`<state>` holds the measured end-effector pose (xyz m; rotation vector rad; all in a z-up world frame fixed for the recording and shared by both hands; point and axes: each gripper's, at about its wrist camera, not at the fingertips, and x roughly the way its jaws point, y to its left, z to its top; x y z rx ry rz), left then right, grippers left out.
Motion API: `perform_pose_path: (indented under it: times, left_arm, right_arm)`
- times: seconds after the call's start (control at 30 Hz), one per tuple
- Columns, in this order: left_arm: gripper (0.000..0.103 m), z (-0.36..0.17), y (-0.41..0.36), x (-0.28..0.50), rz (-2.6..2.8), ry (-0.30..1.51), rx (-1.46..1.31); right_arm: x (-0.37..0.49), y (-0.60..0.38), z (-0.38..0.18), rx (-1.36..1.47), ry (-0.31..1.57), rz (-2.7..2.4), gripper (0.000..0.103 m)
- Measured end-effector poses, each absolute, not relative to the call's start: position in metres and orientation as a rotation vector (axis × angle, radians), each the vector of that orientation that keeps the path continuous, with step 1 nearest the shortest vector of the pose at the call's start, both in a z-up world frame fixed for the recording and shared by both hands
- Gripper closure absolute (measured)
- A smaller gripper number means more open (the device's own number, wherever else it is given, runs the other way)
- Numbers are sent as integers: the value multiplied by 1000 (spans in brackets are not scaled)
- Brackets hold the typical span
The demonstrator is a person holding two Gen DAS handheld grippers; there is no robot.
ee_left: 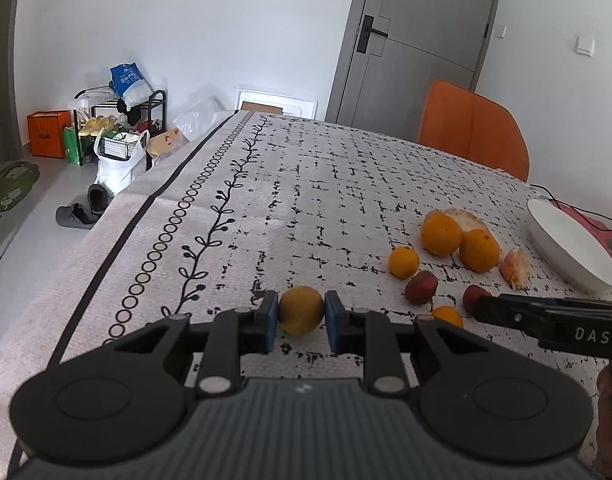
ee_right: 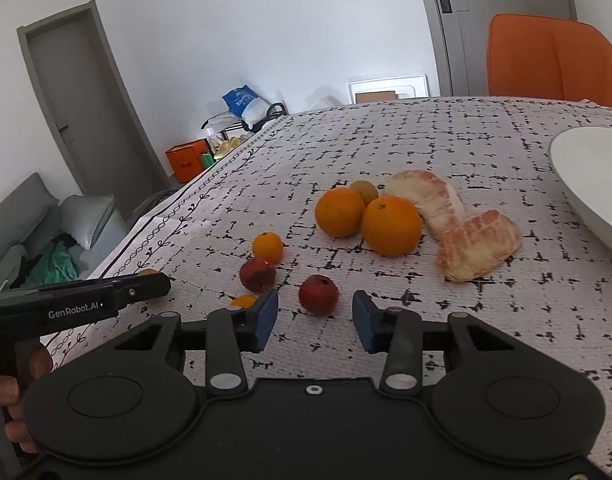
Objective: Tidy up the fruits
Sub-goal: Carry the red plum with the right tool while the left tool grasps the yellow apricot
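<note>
A yellow-orange fruit (ee_left: 301,309) is clamped by the left gripper (ee_left: 301,316); the right gripper (ee_right: 314,320) is held wide open, empty, before a red fruit (ee_right: 318,295).

Orange chair (ee_left: 472,128) behind patterned tablecloth (ee_left: 306,184); grey door (ee_left: 418,36), shoe rack (ee_left: 121,116) w/ bags.

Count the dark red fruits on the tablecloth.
2. One red fruit lies just ahead of the open right gripper; the other red fruit sits to its left, touching a small orange. More could be hidden behind the larger fruits.
</note>
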<state>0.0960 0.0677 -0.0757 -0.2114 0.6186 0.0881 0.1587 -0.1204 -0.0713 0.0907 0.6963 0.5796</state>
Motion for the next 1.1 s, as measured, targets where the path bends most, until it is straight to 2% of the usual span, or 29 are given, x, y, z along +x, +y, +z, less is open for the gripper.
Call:
perform_pose_path:
  times: [0.17,0.27,1.1]
  left_arm:
    - [80,-73,68,94,89,602,-214]
    - [80,-73,66,95,85,603,-213]
    - [80,-54,0,122,-32,574,-132]
  right_arm:
    - [162,-115,-76,92,696,571,62]
    - [162,-113,-77,73,690,558,82]
    - [150,-184,-56,142,588,459,82]
